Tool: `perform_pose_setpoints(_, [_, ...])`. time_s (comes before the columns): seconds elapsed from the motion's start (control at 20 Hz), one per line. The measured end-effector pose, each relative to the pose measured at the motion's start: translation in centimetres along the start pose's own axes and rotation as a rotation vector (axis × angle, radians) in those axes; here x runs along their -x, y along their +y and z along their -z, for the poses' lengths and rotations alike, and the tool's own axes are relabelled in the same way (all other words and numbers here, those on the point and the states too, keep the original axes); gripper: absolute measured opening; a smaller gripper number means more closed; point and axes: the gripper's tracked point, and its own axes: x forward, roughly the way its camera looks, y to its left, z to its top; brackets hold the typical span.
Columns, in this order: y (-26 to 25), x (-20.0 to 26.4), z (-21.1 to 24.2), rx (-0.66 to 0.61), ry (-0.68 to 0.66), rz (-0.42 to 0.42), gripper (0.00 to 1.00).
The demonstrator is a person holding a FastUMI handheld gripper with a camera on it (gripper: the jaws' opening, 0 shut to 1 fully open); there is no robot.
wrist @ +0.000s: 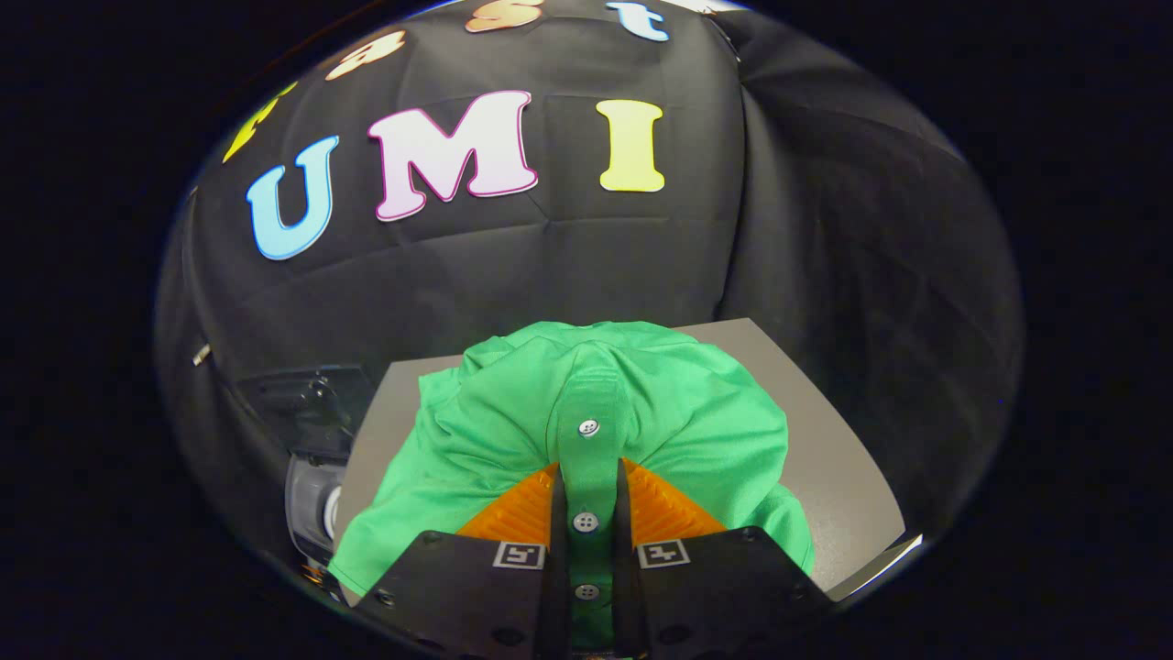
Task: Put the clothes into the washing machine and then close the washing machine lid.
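Gripper [587,490] at near centre, jaws drawn narrow and pinching the button placket of a green shirt [678,412]; both fingers press the strip from left and right. Each finger base carries a small square black-and-white marker; no brand or legible wording on gripper or garment. Three white buttons run along the placket: two between the fingers, one [588,427] just ahead of the tips. The shirt lies bunched in a mound w/ collar on the far side, resting on a grey table [829,440] whose bare surface shows to the right and at the far left corner. Left of and below the table edge: washing machine [312,458], partly seen, w/ dark transparent lid raised. Beyond: black cloth wall.
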Motion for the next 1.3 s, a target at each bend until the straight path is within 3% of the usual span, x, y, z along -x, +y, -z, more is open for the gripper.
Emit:
perform_pose_setpoints(0.3, [1.6, 6.3, -5.5, -0.015, -0.078, -0.048, 0.22])
perform_pose_setpoints(0.6, [6.4, 11.7, -9.1, -0.07, -0.141, -0.125, 0.21])
perform_pose_setpoints(0.8, [11.5, 14.6, -10.2, -0.037, -0.166, -0.169, 0.21])
perform_pose_setpoints(1.0, [17.8, 16.6, -9.9, 0.013, -0.191, -0.222, 0.21])
perform_pose_setpoints(1.3, [27.7, 15.8, -5.3, 0.031, -0.119, -0.325, 0.21])
